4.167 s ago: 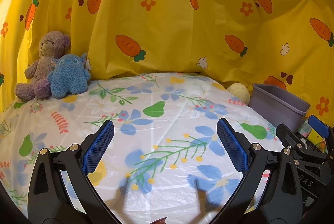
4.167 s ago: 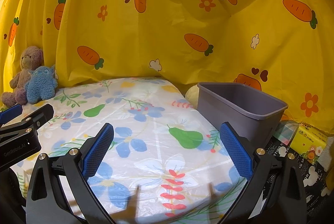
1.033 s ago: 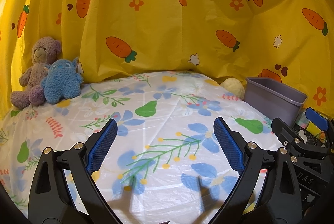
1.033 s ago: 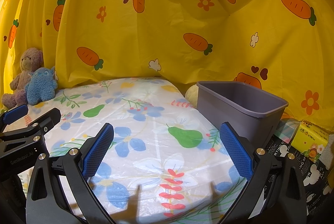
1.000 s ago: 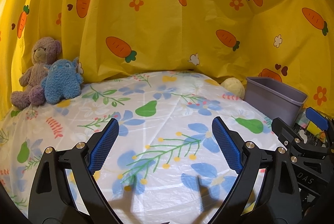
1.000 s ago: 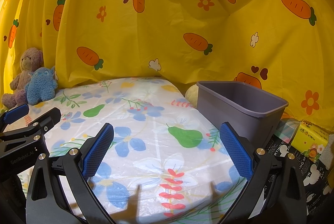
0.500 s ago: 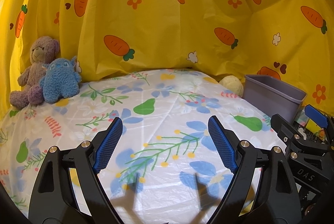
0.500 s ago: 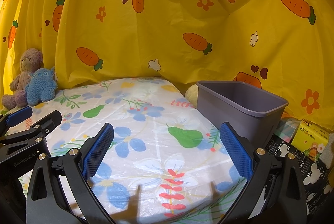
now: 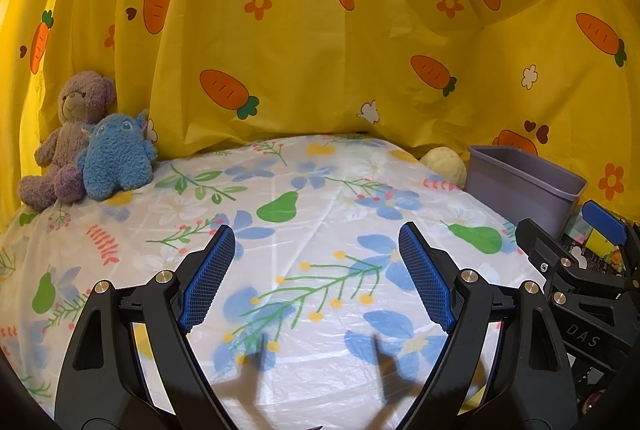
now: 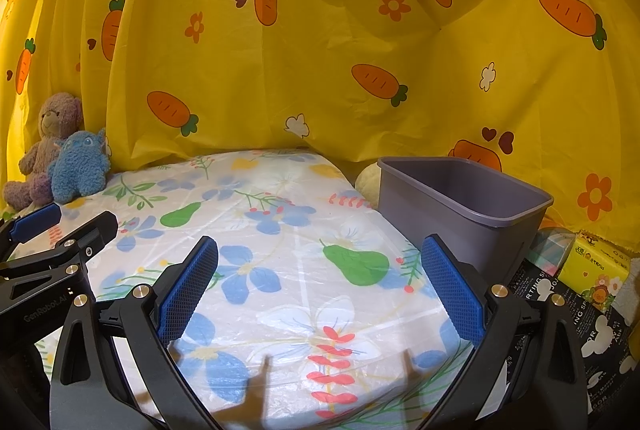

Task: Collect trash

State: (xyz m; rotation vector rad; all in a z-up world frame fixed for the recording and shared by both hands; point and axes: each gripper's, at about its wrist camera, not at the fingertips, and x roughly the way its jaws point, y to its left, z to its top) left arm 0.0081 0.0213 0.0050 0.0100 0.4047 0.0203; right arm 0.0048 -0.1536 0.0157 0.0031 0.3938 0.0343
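Observation:
A grey plastic bin stands at the right edge of the flower-print table cover; it also shows in the left wrist view. My left gripper is open and empty above the cover. My right gripper is open and empty, the bin just beyond its right finger. A pale yellow crumpled ball lies beside the bin at the back; it shows partly hidden in the right wrist view.
A purple teddy bear and a blue plush sit at the back left. A yellow carrot-print curtain hangs behind. A yellow tissue pack and printed packaging lie right of the bin.
My left gripper's jaws have narrowed somewhat and it has shifted slightly. The right gripper has hardly moved.

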